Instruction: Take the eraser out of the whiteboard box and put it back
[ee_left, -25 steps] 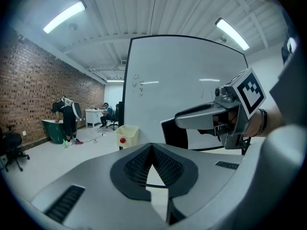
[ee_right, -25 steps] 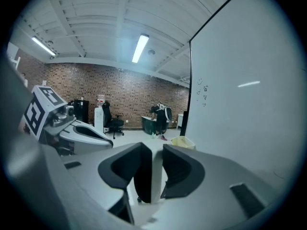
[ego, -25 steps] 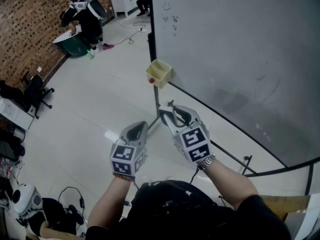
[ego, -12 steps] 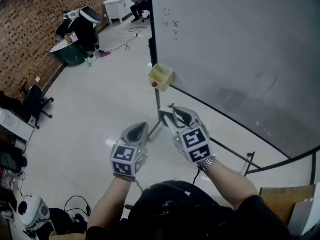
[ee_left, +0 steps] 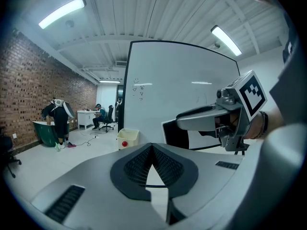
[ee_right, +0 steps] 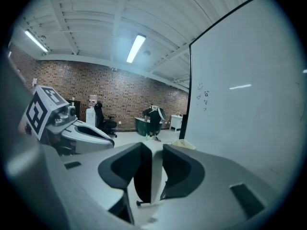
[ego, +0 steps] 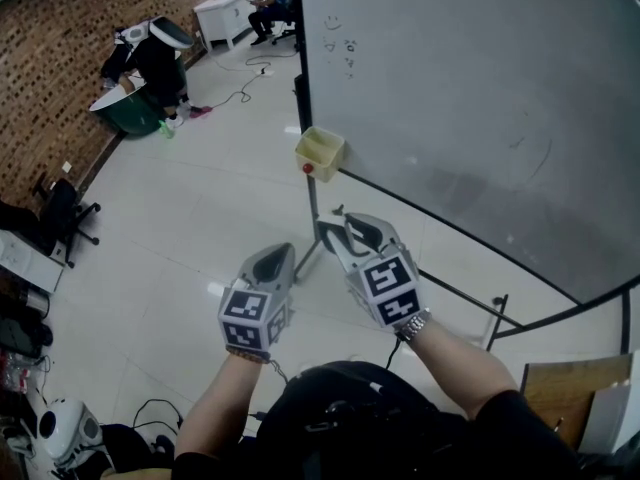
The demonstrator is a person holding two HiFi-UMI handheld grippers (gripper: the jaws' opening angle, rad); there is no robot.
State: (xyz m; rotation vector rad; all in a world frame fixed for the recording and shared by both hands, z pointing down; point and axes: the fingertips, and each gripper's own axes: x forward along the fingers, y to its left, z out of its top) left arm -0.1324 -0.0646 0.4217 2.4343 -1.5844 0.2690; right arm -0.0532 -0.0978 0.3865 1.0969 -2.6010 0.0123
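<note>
Floor (ego: 200, 218): pale, glossy, reflecting the ceiling strip lights (ee_left: 62, 12). Far-left wall (ego: 50, 58): red-brown brick. Whiteboard (ego: 470, 108): large, dark-framed, on a metal stand, filling the right of the head view. Whiteboard box (ego: 320, 151): pale yellow, open-topped, fixed at the board's lower left corner, with a round red piece on its front; its inside cannot be made out, so the eraser is not seen in any view. Left gripper (ego: 284, 252): held over the floor near the person, jaws pressed together with nothing between them. Right gripper (ego: 340, 224): just beside it on the right, jaws standing apart and empty, pointing towards the box and well short of it. Each carries a cube of black-and-white square markers. Far left: a person (ego: 150, 53) bent over a green tub; a cable (ego: 245, 88) trails on the floor nearby. Far end: a seated person at a white desk (ego: 225, 8). Left edge: a black office chair (ego: 60, 203). Writing: small marker doodles (ego: 338, 38) in the board's upper left corner, a smiley face and a triangle among them; no words readable.
</note>
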